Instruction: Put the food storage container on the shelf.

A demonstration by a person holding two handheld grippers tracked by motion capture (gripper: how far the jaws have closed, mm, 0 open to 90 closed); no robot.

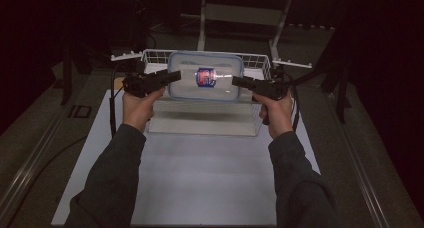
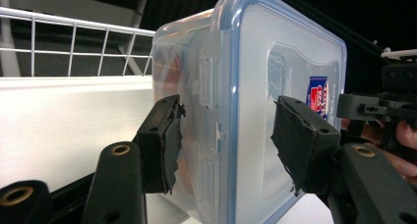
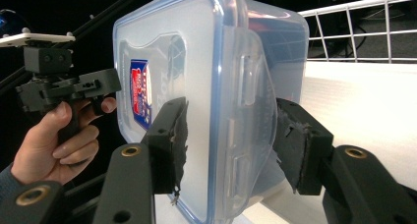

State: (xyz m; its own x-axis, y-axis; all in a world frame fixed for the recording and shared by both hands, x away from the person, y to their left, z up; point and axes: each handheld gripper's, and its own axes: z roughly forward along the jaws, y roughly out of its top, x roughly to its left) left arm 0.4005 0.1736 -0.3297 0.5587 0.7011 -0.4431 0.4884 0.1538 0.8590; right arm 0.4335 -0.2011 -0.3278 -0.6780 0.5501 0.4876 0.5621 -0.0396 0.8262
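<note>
High view: white worktop [image 1: 190, 178] w/ dark floor on both sides and a pale frame stand [image 1: 240, 18] at the far end; room dim. White wire basket [image 1: 150, 55] sits at the far edge of the worktop, w/ a pale liner or panel inside; contents of basket cannot be told.

Clear plastic box [image 1: 205, 76] w/ blue-rimmed snap lid is held in the air, above the basket's near part, lid facing up toward the camera. Red/blue label [image 1: 205, 77] at lid centre. Box interior looks clear; contents, if any, cannot be told.

Left tool [image 1: 172, 76] grips the box's left short end; right tool [image 1: 239, 81] grips the right short end. Left hand [image 1: 140, 105] and right hand [image 1: 275, 113], in dark sleeves, are nearer the camera than the box.

Left gripper view: left tool [image 2: 226, 135] has pads either side of the box [image 2: 255, 111], one on the lid face, one on the underside; jaws at medium spread, clamped on the box edge. Basket wire [image 2: 74, 42] is behind the box.

Right gripper view: right tool [image 3: 228, 135] likewise closed on the box [image 3: 196, 86], straddling a lid latch [image 3: 251, 96]. Label [image 3: 140, 94] is seen on the lid; left hand [image 3: 59, 140] is beyond the box.
</note>
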